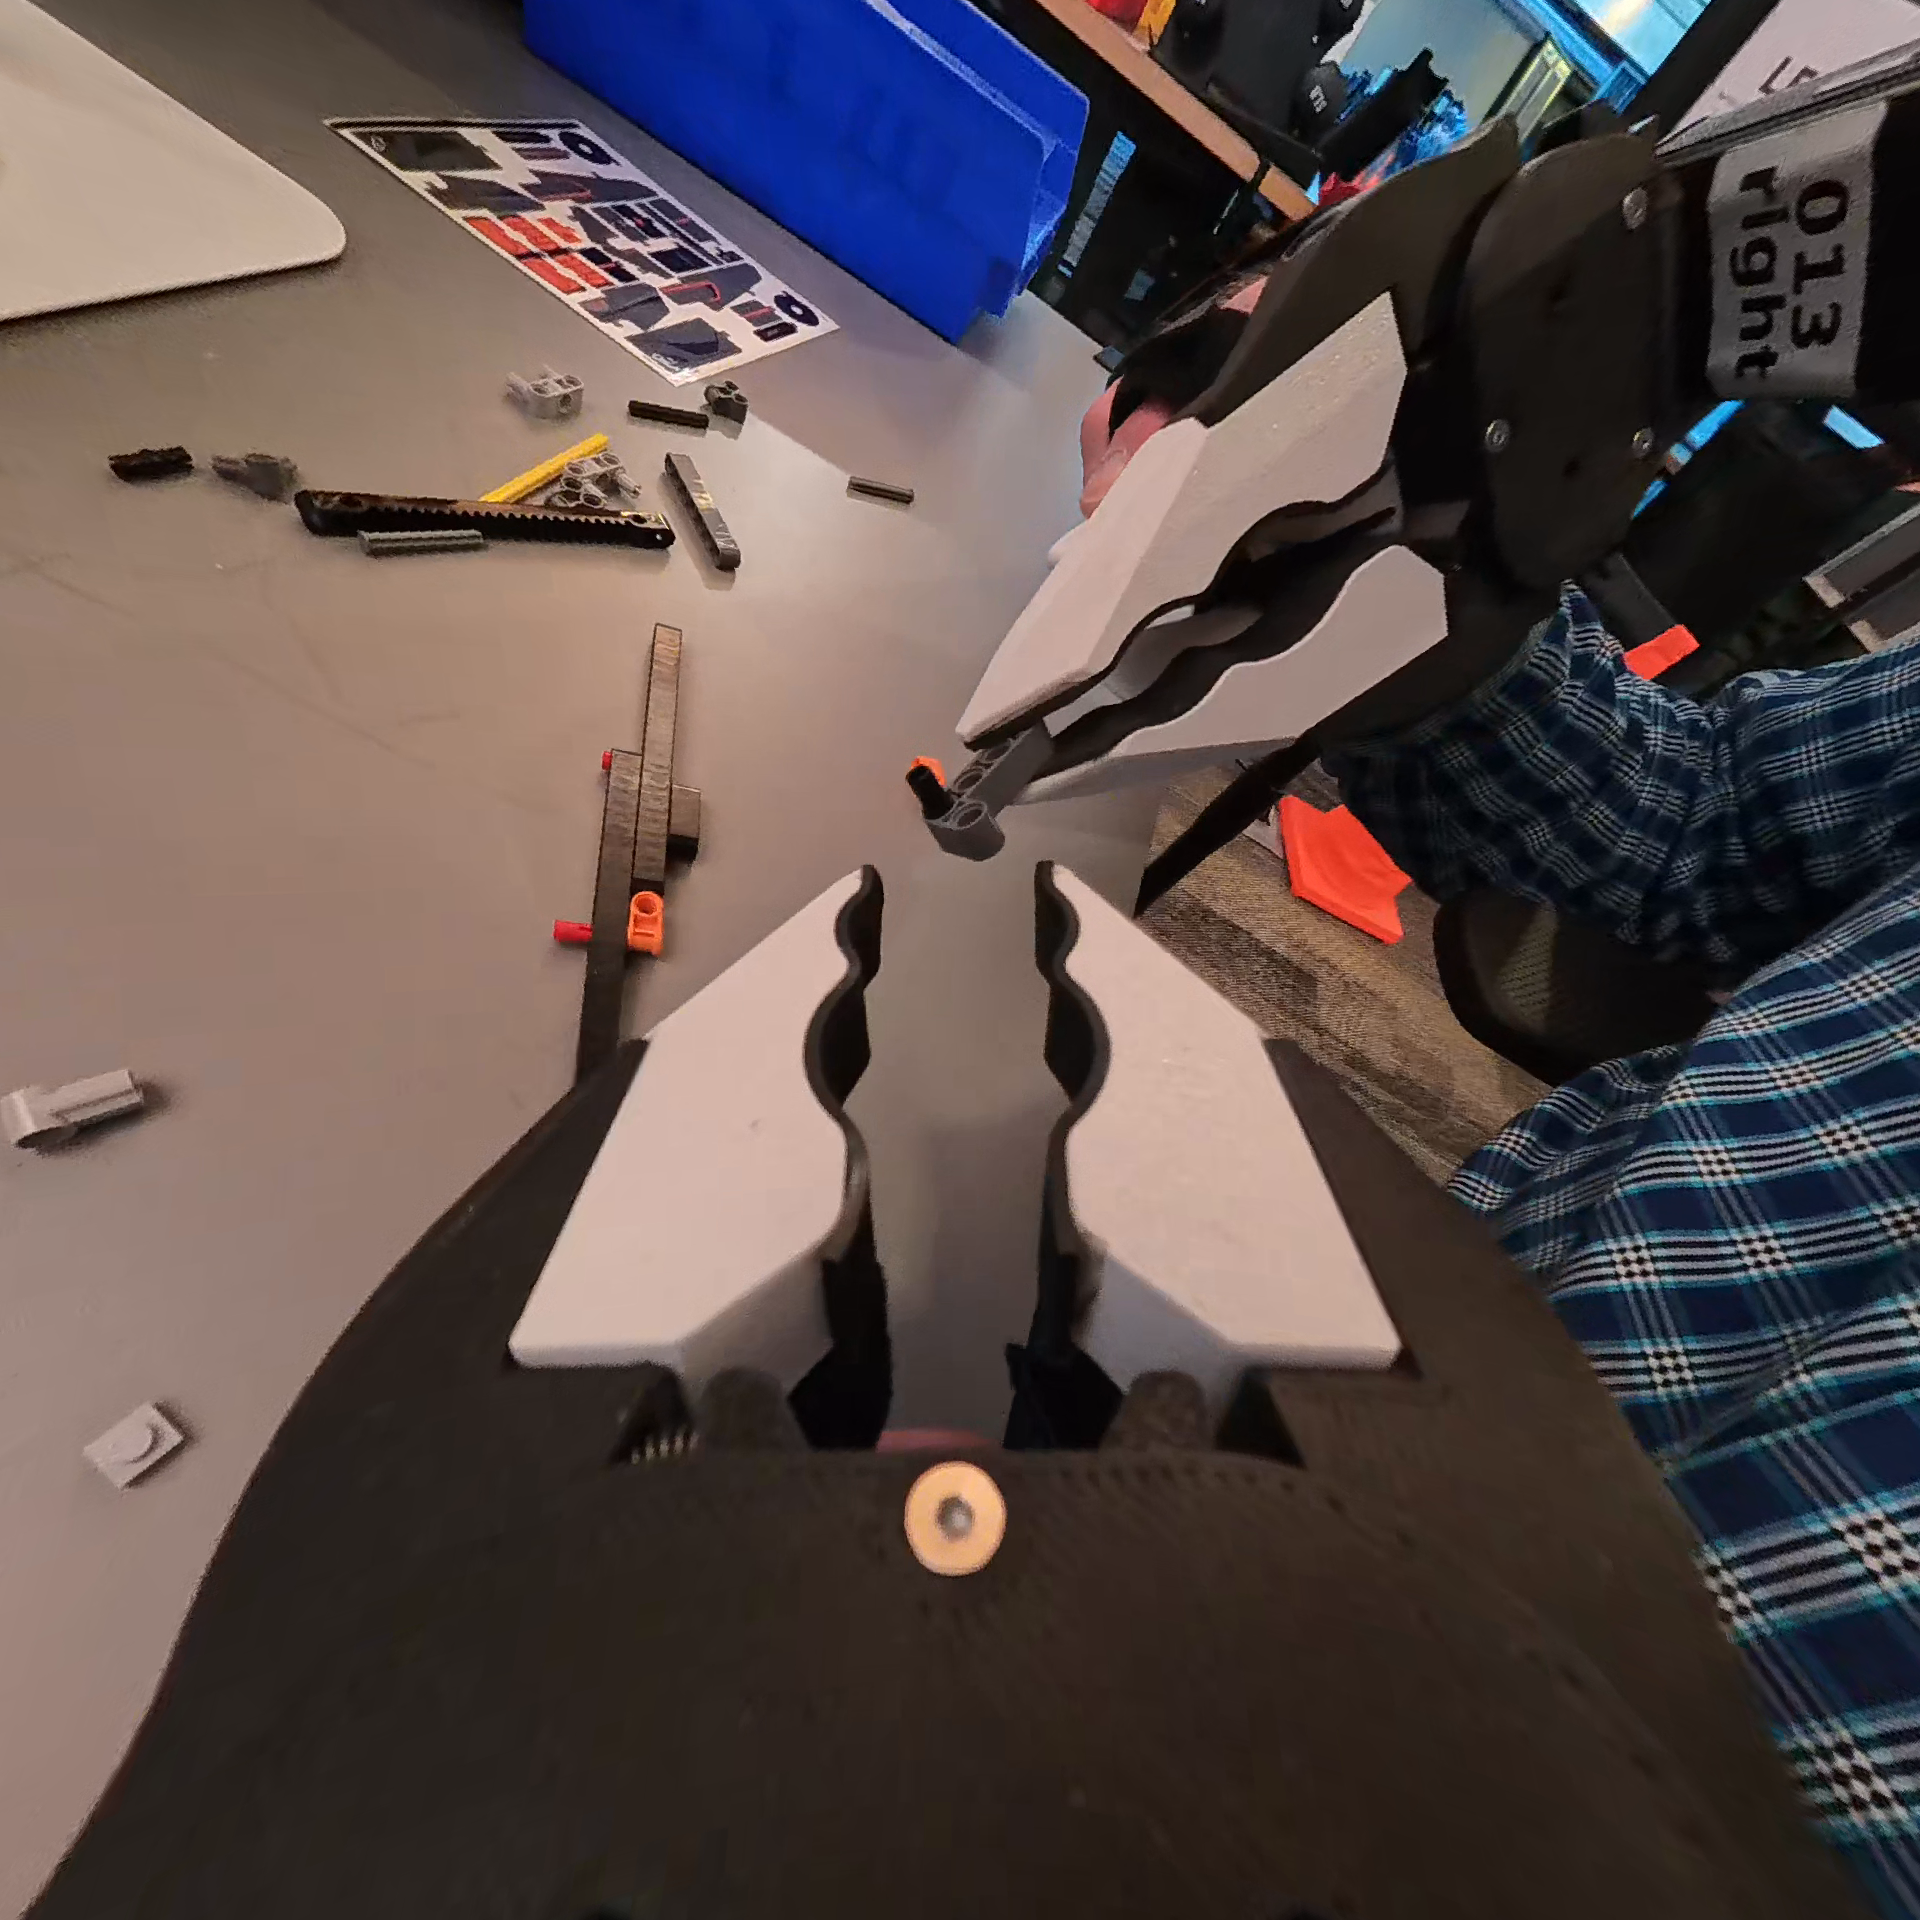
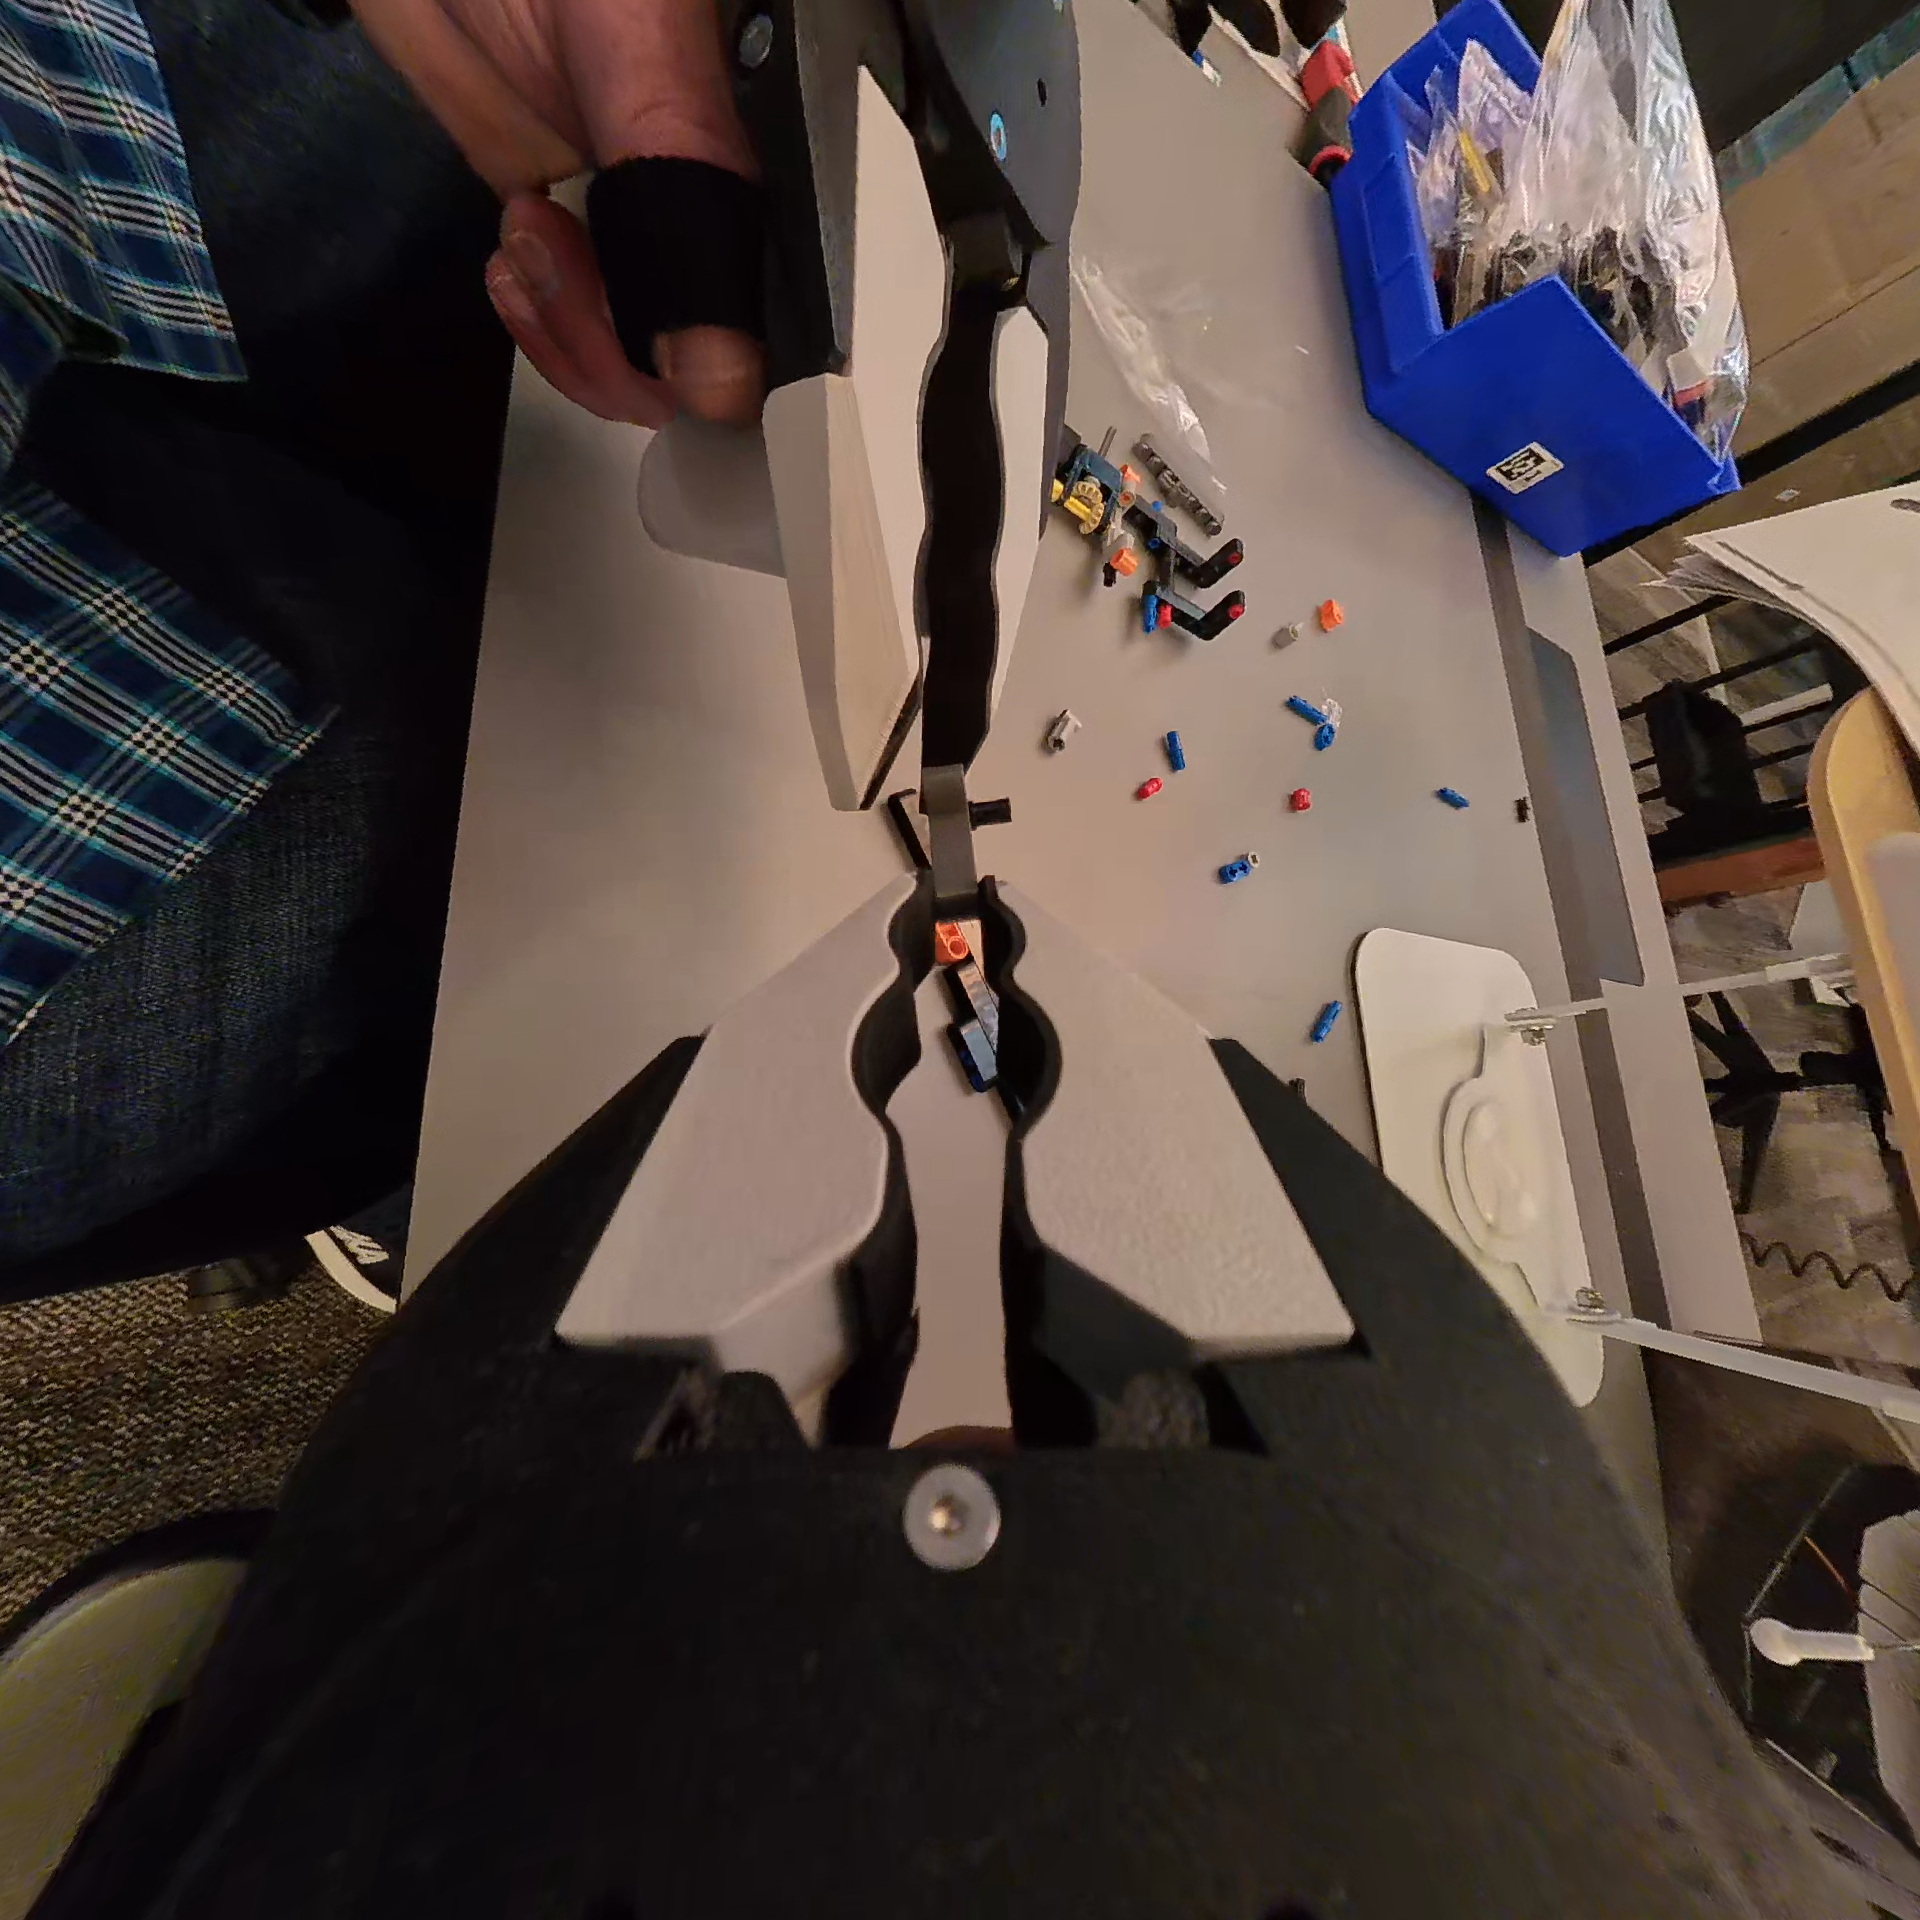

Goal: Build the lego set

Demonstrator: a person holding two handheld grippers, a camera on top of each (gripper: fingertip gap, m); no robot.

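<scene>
Left gripper (image 1: pixel 958 883) has its fingers apart, nothing between them, hovering over the grey desk (image 1: pixel 312 727). Left of it on the desk lies a long black beam assembly (image 1: pixel 644 821) with an orange connector (image 1: pixel 645 921) and small red pins sticking out its side. Farther back sit loose parts: a black toothed rack (image 1: pixel 488 516), a yellow axle (image 1: pixel 545 468), grey connectors, short black pins. A sticker sheet (image 1: pixel 592 244) lies beyond them, beside a blue bin (image 1: pixel 831 135).

Right gripper (image 1: pixel 997 769) is clamped on a dark grey lego beam (image 1: pixel 971 805), held just above the desk ahead of the left gripper's tips. The beam has round holes along it, a black pin through the end, with an orange piece (image 1: pixel 923 772) on that pin.

In the right wrist view the beam (image 2: pixel 951 831) sticks out past the tips, grey, narrow, seen edge-on. Scattered blue, red and orange pins lie on the desk to the right, plus a small partly built model (image 2: pixel 1153 540).
</scene>
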